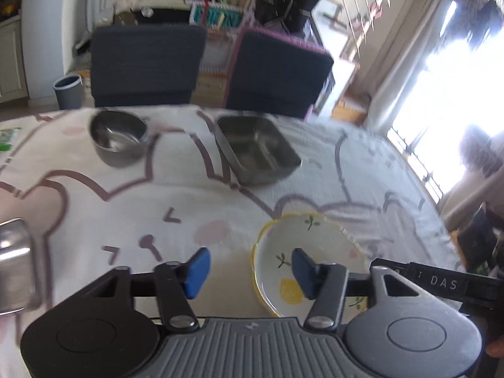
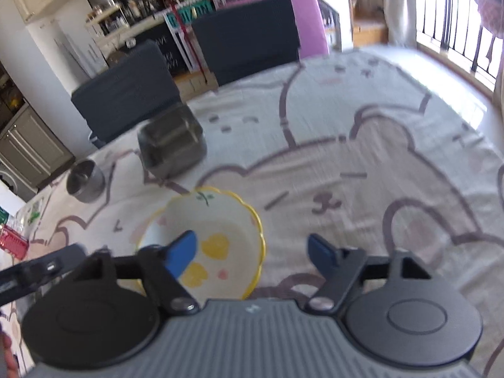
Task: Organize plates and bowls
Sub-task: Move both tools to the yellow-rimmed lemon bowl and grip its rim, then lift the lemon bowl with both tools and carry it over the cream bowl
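Observation:
A white ceramic bowl (image 1: 318, 236) with a wavy yellow rim and lemon prints sits on the cartoon-print tablecloth (image 1: 126, 195). My left gripper (image 1: 250, 272) is open, and the bowl's left rim lies between its blue pads without touching either. In the right wrist view the same bowl (image 2: 220, 220) has its right rim between the pads of my open right gripper (image 2: 252, 253), also untouched. Farther back stand a round steel bowl (image 1: 118, 138) (image 2: 85, 182) and a square steel dish (image 1: 255, 151) (image 2: 171, 145), both empty.
Another shiny steel vessel (image 1: 15, 264) shows at the left edge. Two dark chairs (image 1: 145, 66) (image 1: 277, 69) stand behind the table's far edge. A grey bin (image 1: 67, 91) is on the floor. Bright windows (image 1: 456, 78) are on the right.

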A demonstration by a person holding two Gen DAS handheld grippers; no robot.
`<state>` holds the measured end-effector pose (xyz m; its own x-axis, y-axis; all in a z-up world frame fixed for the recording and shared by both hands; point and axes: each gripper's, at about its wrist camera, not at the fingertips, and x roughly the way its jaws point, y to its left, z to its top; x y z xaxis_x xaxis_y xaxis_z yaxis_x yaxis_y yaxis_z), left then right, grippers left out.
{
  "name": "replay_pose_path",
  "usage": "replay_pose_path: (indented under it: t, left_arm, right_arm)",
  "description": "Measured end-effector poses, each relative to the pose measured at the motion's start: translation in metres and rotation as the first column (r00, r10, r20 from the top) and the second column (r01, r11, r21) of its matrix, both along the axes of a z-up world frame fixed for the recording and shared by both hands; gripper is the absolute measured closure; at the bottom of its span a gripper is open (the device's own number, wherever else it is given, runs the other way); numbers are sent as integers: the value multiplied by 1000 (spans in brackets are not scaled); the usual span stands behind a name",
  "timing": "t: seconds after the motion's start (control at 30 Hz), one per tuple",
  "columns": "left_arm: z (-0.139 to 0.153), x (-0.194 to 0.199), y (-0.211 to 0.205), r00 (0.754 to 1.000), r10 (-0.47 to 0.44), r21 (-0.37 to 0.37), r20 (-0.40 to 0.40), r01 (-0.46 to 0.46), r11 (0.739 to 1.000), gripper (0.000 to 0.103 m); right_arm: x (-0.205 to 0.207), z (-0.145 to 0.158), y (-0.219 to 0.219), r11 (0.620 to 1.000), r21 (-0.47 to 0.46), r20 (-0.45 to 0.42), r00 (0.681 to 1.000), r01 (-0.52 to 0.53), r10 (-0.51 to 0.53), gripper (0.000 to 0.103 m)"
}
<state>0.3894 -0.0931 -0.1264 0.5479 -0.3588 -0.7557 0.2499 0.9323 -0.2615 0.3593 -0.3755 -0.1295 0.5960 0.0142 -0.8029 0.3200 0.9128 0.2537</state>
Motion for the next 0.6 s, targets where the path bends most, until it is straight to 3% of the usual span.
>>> replay_pose_path:
  t: [0.17, 0.23, 0.3, 0.33, 0.6]
  left_arm:
    - [-31, 23, -13, 997, -5, 46, -80, 9, 999, 59]
    - [-39, 27, -14, 995, -15, 42, -96, 20, 999, 61]
    - [-47, 32, -16, 993, -23, 49, -112, 29, 998, 67]
    - [-50, 33, -18, 993, -24, 55, -119, 31, 998, 76]
    - [-63, 39, -25, 986, -60, 36, -156, 66, 997, 88]
  right_arm:
    - [12, -28, -8, 999, 48, -64, 998, 9, -5, 50]
    - [18, -39, -9, 999, 53, -91, 996, 6, -1, 62]
    - [23, -47, -12, 998, 66, -108, 994, 5, 2, 74]
    - [25, -49, -10, 997, 76, -112, 994, 2, 6, 80]
    - [37, -69, -7, 994, 102, -141, 989, -29, 43, 92]
